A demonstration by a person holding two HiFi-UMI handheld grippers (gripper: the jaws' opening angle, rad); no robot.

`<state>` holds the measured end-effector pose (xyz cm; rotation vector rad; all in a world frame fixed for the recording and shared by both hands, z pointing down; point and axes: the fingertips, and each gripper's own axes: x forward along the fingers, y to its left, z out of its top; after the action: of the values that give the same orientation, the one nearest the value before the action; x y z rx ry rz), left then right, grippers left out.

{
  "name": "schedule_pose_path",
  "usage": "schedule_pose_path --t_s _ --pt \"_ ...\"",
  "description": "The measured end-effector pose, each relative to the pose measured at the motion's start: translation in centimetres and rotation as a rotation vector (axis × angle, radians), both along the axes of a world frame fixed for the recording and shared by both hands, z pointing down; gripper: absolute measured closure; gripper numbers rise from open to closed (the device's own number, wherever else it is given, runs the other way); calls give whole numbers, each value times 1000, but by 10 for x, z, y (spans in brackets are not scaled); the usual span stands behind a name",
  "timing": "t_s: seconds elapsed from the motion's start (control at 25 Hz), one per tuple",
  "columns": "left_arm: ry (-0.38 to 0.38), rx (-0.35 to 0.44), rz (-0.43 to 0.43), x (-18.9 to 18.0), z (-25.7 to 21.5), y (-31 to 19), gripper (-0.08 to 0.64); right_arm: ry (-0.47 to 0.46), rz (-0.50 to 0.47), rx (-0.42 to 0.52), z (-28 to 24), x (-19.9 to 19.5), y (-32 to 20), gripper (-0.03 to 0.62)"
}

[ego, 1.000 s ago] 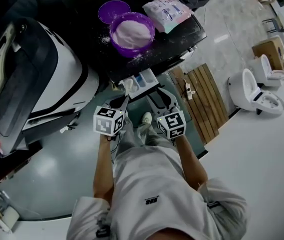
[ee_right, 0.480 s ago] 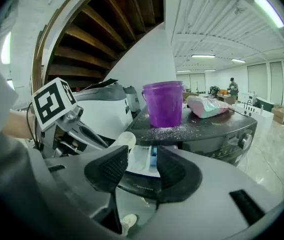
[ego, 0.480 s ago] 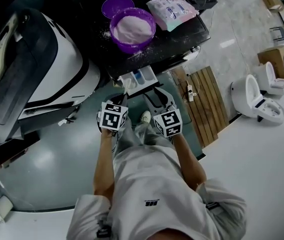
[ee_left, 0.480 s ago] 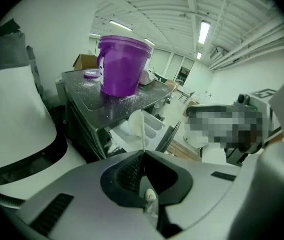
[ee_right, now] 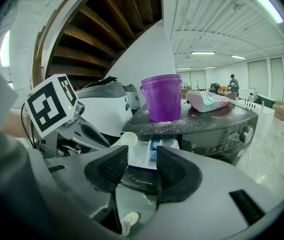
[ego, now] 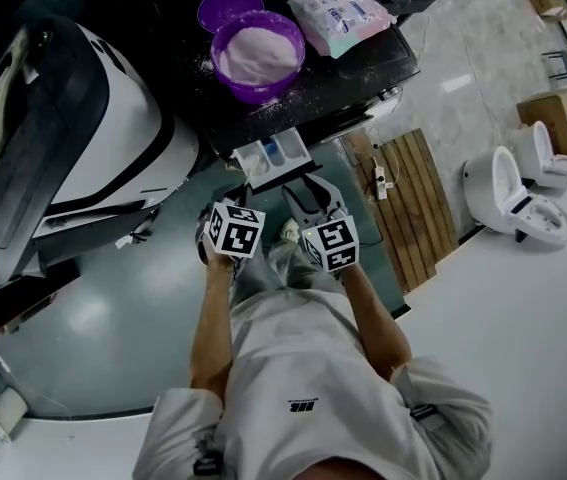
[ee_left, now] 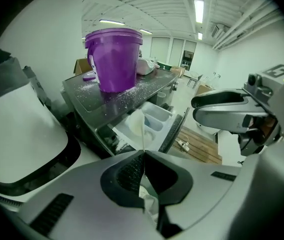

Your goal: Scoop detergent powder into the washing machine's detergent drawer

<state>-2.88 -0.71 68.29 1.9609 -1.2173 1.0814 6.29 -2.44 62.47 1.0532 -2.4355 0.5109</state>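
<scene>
Straight ahead of the left claw (ee_left: 143,154), just past the white scoop (ee_left: 137,126) that its closed jaws pinch edge-on, the detergent drawer (ee_left: 154,121) stands pulled out of the washing machine (ee_right: 217,124). The scoop's long axis points toward the drawer; whether it carries powder I cannot tell. The purple powder tub (ego: 258,56) sits higher, on the machine's top, behind the drawer. The right claw (ee_right: 137,166) hangs alongside, jaws apart and empty.

Dim head view; bright ceiling strips; fisheye-warped edges, dark vignetted corners.
</scene>
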Motion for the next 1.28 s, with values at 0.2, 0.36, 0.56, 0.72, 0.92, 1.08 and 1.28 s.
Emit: schedule_pose_path --t_s 0.2,0.36,0.56,0.72,0.92,1.08,1.28 --pt "-107 21 35 -1 3 -3 545 -4 -3 -6 2 -1 -2 414" --pt "-202 31 80 -2 4 -4 545 -7 -5 -8 4 -3 -4 415" --pt "-268 51 110 -3 1 -4 545 -8 -1 -11 6 -4 -5 416" --pt "-319 75 129 -3 -4 -5 545 -9 3 -13 7 -4 -6 417" --pt "-337 72 149 -2 5 -4 545 -7 2 -18 10 -6 -4 417" --pt "-325 80 142 -2 -1 -5 545 -7 4 -19 10 -5 -5 417" --pt "-307 75 139 1 4 -3 545 -1 7 -22 12 -5 -6 417"
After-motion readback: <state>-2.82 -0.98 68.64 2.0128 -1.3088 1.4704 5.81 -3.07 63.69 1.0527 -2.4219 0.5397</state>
